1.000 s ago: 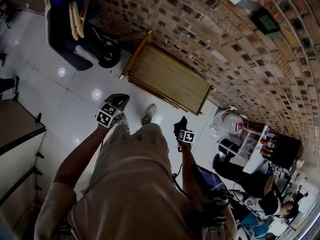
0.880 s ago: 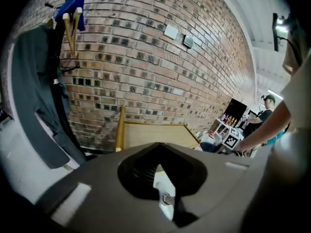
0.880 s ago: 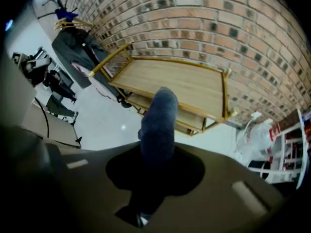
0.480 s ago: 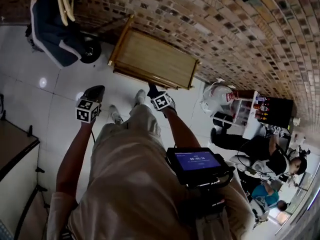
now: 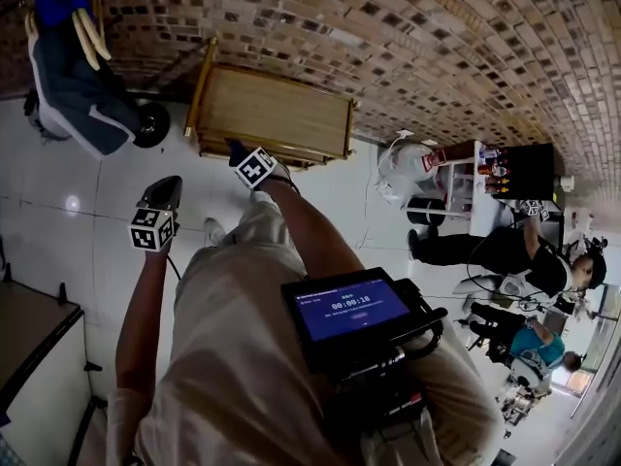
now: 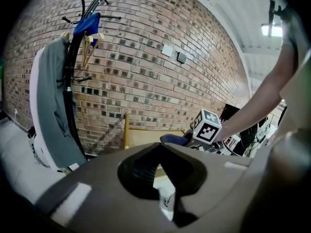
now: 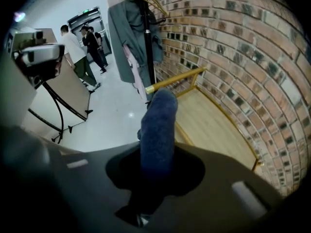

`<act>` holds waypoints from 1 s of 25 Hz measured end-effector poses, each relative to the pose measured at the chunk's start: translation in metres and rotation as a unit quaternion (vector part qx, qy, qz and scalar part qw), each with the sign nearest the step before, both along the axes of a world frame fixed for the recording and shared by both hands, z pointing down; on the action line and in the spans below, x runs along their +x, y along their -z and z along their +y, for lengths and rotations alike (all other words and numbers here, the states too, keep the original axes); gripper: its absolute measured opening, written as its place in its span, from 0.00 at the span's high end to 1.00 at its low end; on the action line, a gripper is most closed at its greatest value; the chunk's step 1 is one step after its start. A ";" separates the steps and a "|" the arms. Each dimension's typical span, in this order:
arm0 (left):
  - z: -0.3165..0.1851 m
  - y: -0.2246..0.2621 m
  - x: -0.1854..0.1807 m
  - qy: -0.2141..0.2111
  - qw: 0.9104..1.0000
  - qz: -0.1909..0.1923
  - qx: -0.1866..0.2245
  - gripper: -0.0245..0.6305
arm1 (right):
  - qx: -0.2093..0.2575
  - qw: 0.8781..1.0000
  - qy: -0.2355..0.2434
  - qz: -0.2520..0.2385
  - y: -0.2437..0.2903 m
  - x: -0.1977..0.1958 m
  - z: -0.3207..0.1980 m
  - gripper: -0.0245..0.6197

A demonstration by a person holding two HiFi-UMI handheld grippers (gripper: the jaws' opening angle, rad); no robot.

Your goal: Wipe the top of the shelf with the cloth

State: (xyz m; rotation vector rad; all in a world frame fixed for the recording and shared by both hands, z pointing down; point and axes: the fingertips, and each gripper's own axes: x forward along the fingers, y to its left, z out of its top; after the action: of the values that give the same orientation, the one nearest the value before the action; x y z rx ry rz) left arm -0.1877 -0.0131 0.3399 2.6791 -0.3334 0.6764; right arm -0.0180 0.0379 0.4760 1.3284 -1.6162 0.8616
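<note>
The shelf (image 5: 277, 115) is a low wooden top in a gold frame against the brick wall. My right gripper (image 5: 243, 156) is shut on a rolled dark blue cloth (image 5: 236, 149), held just in front of the shelf's near edge. In the right gripper view the cloth (image 7: 158, 125) sticks up between the jaws, with the shelf top (image 7: 214, 125) beyond it to the right. My left gripper (image 5: 167, 187) hangs lower left over the white floor, shut and holding nothing. In the left gripper view the shelf (image 6: 146, 137), the cloth (image 6: 172, 139) and the right gripper's marker cube (image 6: 208, 126) show ahead.
A coat stand with a grey coat (image 5: 73, 85) is left of the shelf. A white cart with bottles (image 5: 466, 178) and a bag stand to its right, with people (image 5: 505, 250) beyond. A dark table (image 5: 29, 348) is at the lower left.
My right gripper has moved forward with the cloth to the shelf's near edge. The left gripper stays back and low. The shelf now lies closer in the head view.
</note>
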 end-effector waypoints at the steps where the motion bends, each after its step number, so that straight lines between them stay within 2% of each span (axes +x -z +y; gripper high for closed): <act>1: 0.001 -0.003 -0.004 0.003 1.000 0.000 -0.004 0.96 | 0.002 1.000 0.004 -0.001 0.002 -0.005 -0.002 0.85; 4: 0.005 -0.011 -0.016 0.015 1.000 -0.002 -0.015 0.96 | -0.006 1.000 0.015 0.003 0.000 -0.014 0.002 0.85; 6: 0.010 -0.016 -0.022 0.024 0.999 -0.004 -0.022 0.96 | -0.037 0.999 -0.008 0.000 -0.006 -0.013 0.020 0.85; 8: 0.017 -0.022 -0.021 0.029 0.999 -0.006 -0.029 0.96 | -0.052 0.997 -0.029 -0.044 -0.011 -0.022 0.036 0.85; 10: 0.023 -0.027 -0.018 0.026 0.999 -0.010 -0.035 0.96 | -0.037 0.994 -0.033 -0.102 -0.014 -0.037 0.043 0.85; 11: 0.025 -0.029 -0.017 0.024 0.999 -0.013 -0.037 0.96 | -0.031 0.993 -0.033 -0.105 -0.015 -0.035 0.048 0.85; 14: 0.031 -0.036 -0.021 0.026 0.999 -0.020 -0.043 0.96 | -0.021 0.997 -0.028 -0.066 -0.012 -0.014 0.061 0.85; 16: 0.033 -0.042 -0.026 0.031 0.998 -0.023 -0.047 0.96 | -0.034 0.998 -0.036 -0.049 -0.028 -0.001 0.079 0.85; 21: 0.047 -0.057 -0.038 0.031 0.997 -0.033 -0.062 0.96 | -0.081 0.992 -0.081 -0.048 -0.068 0.016 0.135 0.85; 25: 0.056 -0.065 -0.042 0.022 0.995 -0.057 -0.077 0.96 | -0.090 0.989 -0.105 -0.052 -0.085 0.026 0.153 0.85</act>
State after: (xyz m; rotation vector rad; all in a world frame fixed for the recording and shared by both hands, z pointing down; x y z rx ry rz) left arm -0.2294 0.0424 0.4049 2.4865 -0.3544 0.8097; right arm 0.0083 0.1912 0.5609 1.3578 -1.4549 1.1935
